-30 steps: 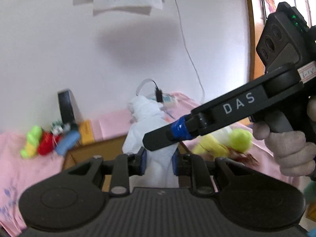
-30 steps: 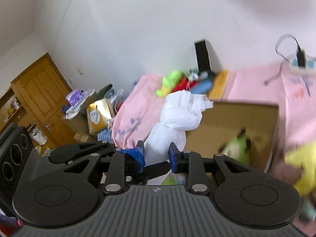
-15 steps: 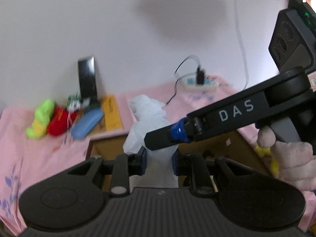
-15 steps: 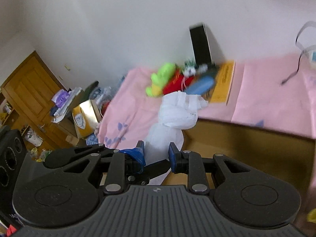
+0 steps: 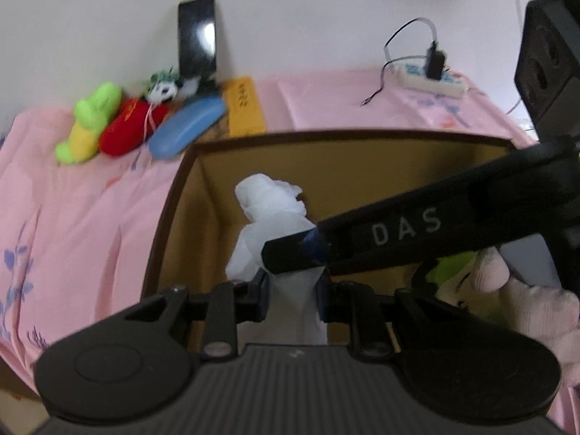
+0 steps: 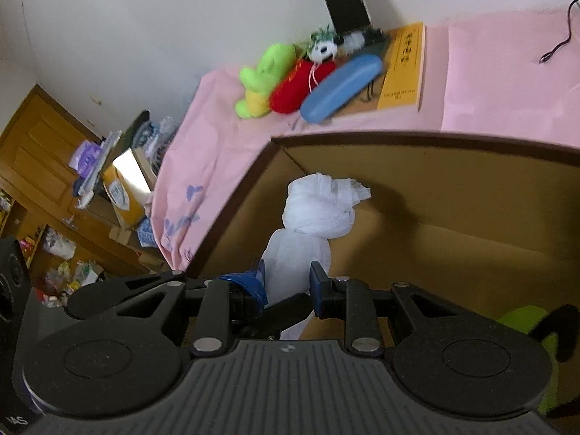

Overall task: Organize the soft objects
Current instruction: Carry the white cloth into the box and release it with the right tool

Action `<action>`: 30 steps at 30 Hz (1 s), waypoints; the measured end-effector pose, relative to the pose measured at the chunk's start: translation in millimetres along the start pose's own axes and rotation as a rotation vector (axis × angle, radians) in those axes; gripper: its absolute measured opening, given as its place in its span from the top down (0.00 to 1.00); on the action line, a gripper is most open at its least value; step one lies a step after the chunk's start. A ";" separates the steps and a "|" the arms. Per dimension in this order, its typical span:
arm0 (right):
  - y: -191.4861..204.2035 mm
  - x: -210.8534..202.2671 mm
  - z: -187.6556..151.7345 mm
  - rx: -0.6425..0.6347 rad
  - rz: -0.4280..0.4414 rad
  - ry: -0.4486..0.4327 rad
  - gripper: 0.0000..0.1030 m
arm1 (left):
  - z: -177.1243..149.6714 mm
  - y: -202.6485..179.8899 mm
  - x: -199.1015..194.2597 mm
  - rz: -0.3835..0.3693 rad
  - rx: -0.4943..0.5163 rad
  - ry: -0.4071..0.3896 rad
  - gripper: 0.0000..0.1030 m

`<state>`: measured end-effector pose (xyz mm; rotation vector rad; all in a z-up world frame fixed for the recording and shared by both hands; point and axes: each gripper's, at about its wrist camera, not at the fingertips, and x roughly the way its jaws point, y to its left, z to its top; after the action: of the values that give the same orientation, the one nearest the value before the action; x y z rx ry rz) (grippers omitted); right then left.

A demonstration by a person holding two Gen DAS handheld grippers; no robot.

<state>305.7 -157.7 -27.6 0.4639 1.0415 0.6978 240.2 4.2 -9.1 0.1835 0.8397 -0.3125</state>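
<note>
Lettering "DAS" on right claw (image 5: 290, 253) arm. Both claws, left claw (image 5: 291, 290) too, pinched on white cloth bundle (image 5: 275, 217), held over open cardboard box (image 5: 174, 195). Green plush (image 6: 525, 322) inside box. Pink-covered worktop (image 5: 72, 199): plush toys (image 5: 108, 123), blue case (image 5: 186, 127), yellow booklet (image 5: 244, 110), print unreadable.

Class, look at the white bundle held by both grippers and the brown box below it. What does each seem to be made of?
White bundle: probably thin, soft fabric or gauze, matte; it crumples and twists into a knot.
Brown box: apparently cardboard, matte tan walls with a fold crease and a darker rim.
</note>
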 end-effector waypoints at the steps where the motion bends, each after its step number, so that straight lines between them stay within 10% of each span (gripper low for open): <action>1: 0.0 4.1 0.0 0.002 -0.003 0.011 0.93 | -1.1 1.1 1.8 0.005 -0.007 0.013 0.76; 13: -7.8 -1.4 0.2 0.051 -0.021 0.044 0.85 | -10.6 -0.1 4.9 0.058 -0.041 0.046 0.44; 30: 1.6 -50.8 -50.9 -0.095 -0.171 -0.111 0.83 | -23.8 -9.6 -5.1 0.137 -0.025 0.097 0.42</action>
<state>243.0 -191.6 -17.6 0.3230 0.9274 0.5607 217.0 2.9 -21.2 0.2333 0.9220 -0.1656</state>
